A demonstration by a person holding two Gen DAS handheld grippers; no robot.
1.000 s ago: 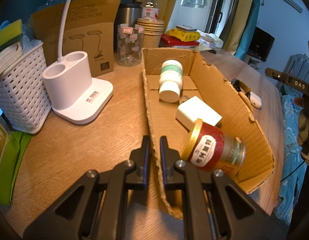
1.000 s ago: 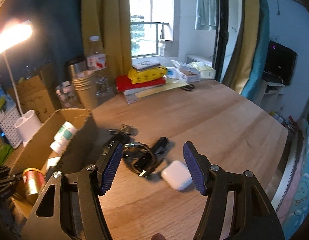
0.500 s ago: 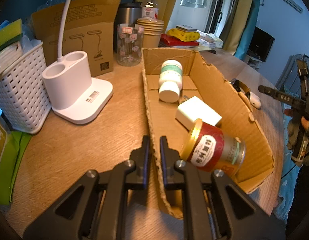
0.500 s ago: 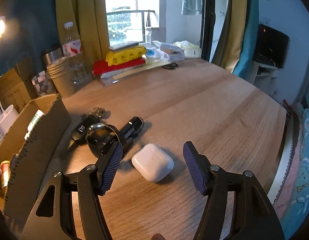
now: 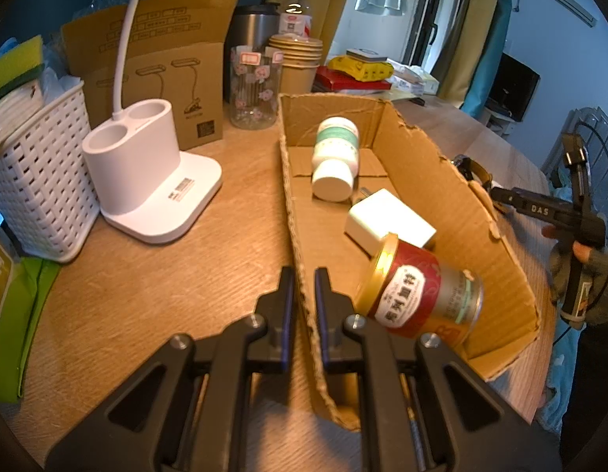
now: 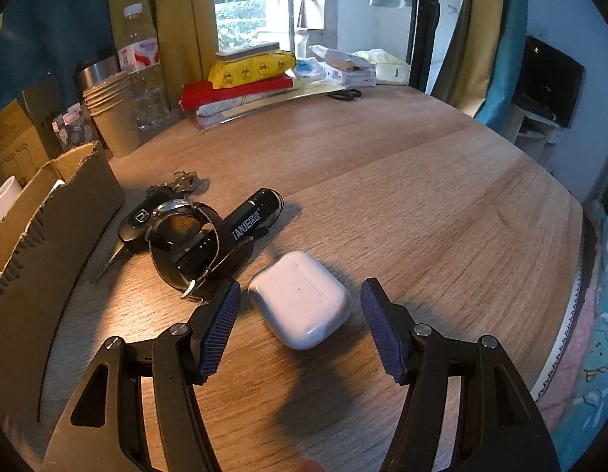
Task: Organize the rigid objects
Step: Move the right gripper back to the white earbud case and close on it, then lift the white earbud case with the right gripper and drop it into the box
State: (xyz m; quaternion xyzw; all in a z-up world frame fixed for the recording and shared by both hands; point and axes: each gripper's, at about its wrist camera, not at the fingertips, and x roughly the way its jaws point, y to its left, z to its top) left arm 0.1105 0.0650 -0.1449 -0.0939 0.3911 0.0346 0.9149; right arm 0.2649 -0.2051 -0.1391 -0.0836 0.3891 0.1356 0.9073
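Left gripper (image 5: 304, 275) fingers pinch the box wall (image 5: 300, 236); right gripper (image 6: 300, 303) fingers spread around the earbud case (image 6: 300, 299), watch (image 6: 186, 236) beside.

The cardboard box (image 5: 496, 251) was plain brown. In it lay a white bottle (image 5: 335, 157) with a green band, a white charger (image 5: 386, 224) and a red-and-gold tin (image 5: 417, 295). The earbud case (image 6: 300, 299) was white, the torch (image 6: 252, 220) black with white lettering, and the desk (image 6: 421, 196) pale wood-grained.

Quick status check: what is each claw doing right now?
Left claw: shut on the cardboard box wall.
Right claw: open, holding nothing, white earbud case between its fingers, untouched.
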